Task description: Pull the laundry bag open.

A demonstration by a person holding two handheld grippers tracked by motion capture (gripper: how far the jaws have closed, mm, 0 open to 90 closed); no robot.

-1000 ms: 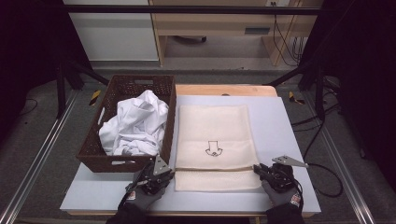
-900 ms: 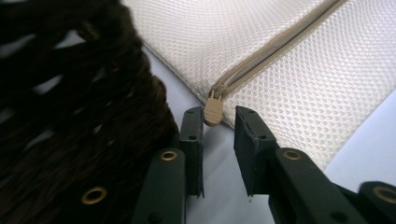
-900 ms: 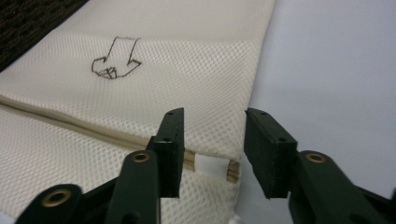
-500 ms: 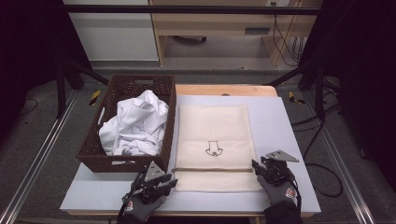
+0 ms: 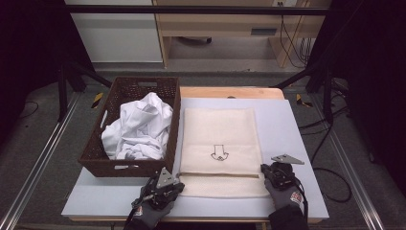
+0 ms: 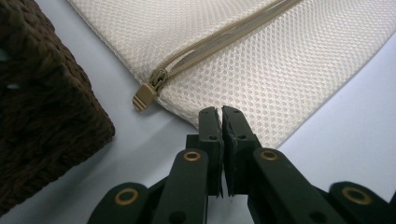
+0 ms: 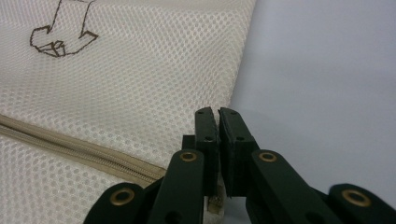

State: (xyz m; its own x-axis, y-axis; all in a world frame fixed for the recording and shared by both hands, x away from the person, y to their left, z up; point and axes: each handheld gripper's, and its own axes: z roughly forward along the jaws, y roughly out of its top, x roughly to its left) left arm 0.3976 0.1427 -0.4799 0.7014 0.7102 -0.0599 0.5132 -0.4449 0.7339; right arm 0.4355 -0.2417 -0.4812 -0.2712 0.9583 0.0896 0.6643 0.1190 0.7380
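A cream mesh laundry bag (image 5: 220, 143) lies flat on the white table (image 5: 297, 143), with a printed arrow (image 5: 219, 153) and a zipper (image 5: 220, 175) running across near its front edge. The tan zipper pull (image 6: 144, 95) sits at the bag's left end. My left gripper (image 5: 180, 185) is at the bag's front left corner. Its jaws (image 6: 220, 112) have just been closing and now stand shut over the mesh edge, with no fabric showing between them. My right gripper (image 5: 264, 168) is at the bag's right edge by the zipper's end. Its jaws (image 7: 218, 112) also just closed and are shut, with nothing visible in them.
A dark woven basket (image 5: 129, 167) stands left of the bag and holds crumpled white cloth (image 5: 141, 129). Its front corner (image 6: 42, 116) is close to my left gripper. A wooden board (image 5: 230, 92) lies at the table's back edge. Bare table lies right of the bag.
Both pairs of jaws stood apart half a second ago and are now together. Both hands have stayed at the bag's front corners.
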